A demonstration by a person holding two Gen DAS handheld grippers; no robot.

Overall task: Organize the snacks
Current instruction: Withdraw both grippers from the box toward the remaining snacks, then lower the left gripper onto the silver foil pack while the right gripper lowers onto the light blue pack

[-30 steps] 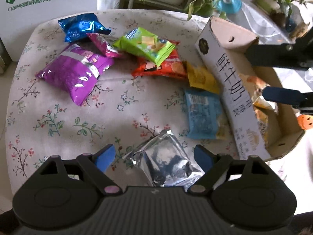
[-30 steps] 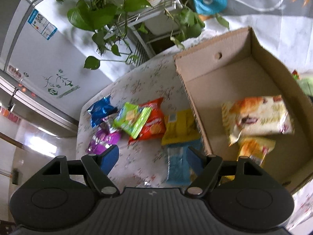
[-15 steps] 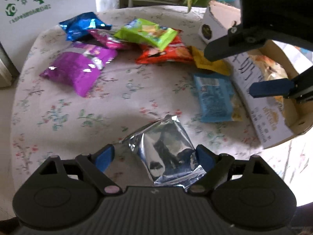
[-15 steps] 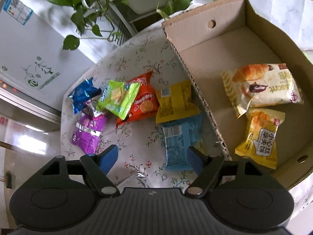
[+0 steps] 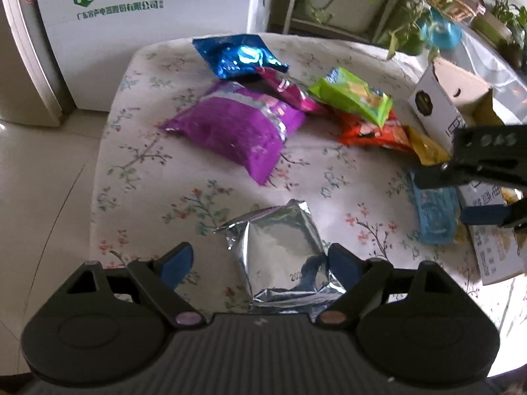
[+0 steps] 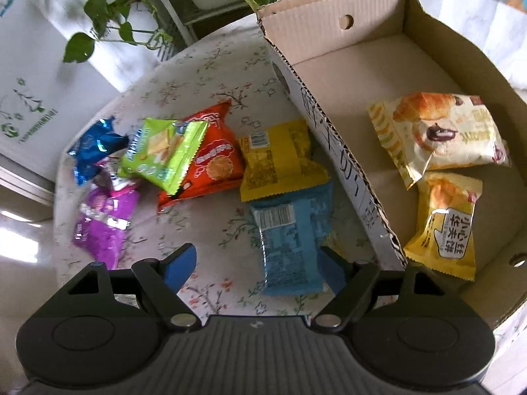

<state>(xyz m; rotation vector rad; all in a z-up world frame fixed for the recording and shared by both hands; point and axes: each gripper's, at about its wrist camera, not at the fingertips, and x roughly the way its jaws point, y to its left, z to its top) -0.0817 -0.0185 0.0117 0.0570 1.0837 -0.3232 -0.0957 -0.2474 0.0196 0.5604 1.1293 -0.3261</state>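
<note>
My left gripper (image 5: 258,263) is open low over a silver foil packet (image 5: 280,250) that lies between its fingers on the floral table. My right gripper (image 6: 257,263) is open above a light blue packet (image 6: 290,240), beside the cardboard box (image 6: 332,29). The box holds two bread packets, a cream one (image 6: 434,135) and a yellow one (image 6: 444,227). On the table lie yellow (image 6: 280,161), orange (image 6: 210,161), green (image 6: 161,154), purple (image 5: 237,131) and dark blue (image 5: 237,56) packets. The right gripper shows at the right edge of the left wrist view (image 5: 484,194).
A white fridge (image 5: 138,33) stands behind the round table (image 5: 141,171). Potted plants on a rack (image 6: 184,6) stand at the back. The tiled floor (image 5: 33,197) lies left of the table edge.
My right gripper has come down toward the light blue packet, away from the box. My left gripper has shifted a little over the silver packet. Both stay open.
</note>
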